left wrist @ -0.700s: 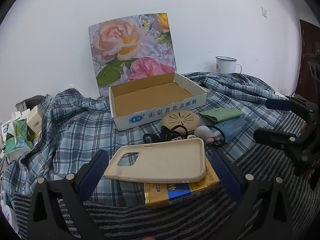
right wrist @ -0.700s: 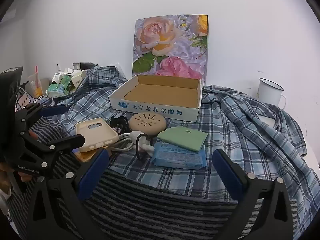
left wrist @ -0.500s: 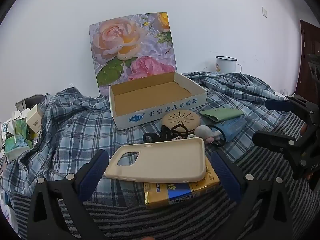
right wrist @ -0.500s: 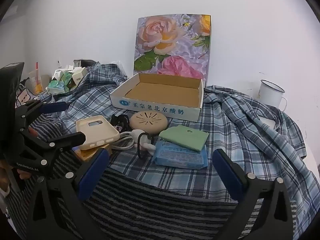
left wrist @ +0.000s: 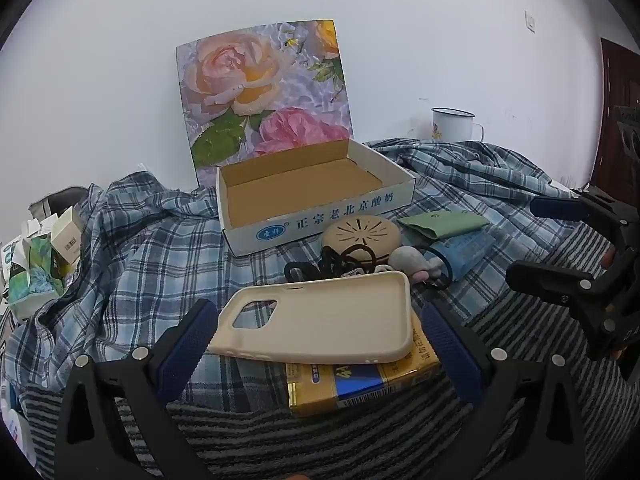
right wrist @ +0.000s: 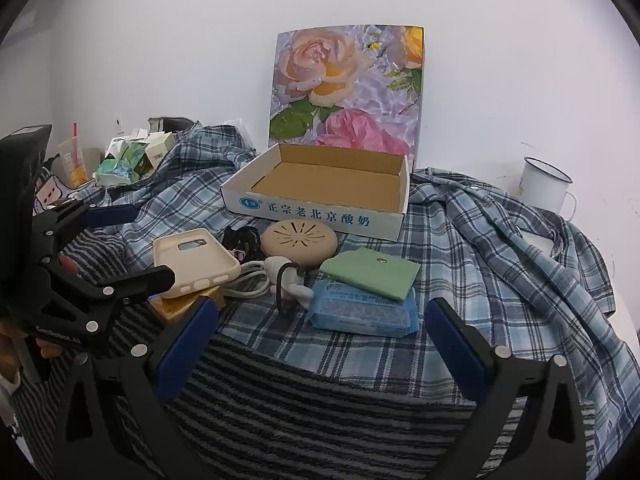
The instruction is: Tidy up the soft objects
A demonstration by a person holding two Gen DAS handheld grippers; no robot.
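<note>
1. Compared with the earlier frames, almost nothing has changed; the left gripper [left wrist: 316, 344] has the same spot in front of the phone case [left wrist: 320, 318], and the right gripper [right wrist: 320, 340] has crept slightly closer to the pile.
2. The cream phone case lies flat on a yellow packet [left wrist: 360, 380], on a plaid shirt [left wrist: 132, 264]; its long axis runs left to right in the left view, camera cut-out end to the left.
3. The left gripper's fingers are spread wide, one on each side of the case, apart from it and gripping nothing.
4. The right gripper's fingers are also spread wide and empty, facing a green pouch [right wrist: 370, 274] lying on a blue wipes pack [right wrist: 362, 312].
5. Behind these sits an open cardboard box [left wrist: 320, 196], its inside bare.
</note>
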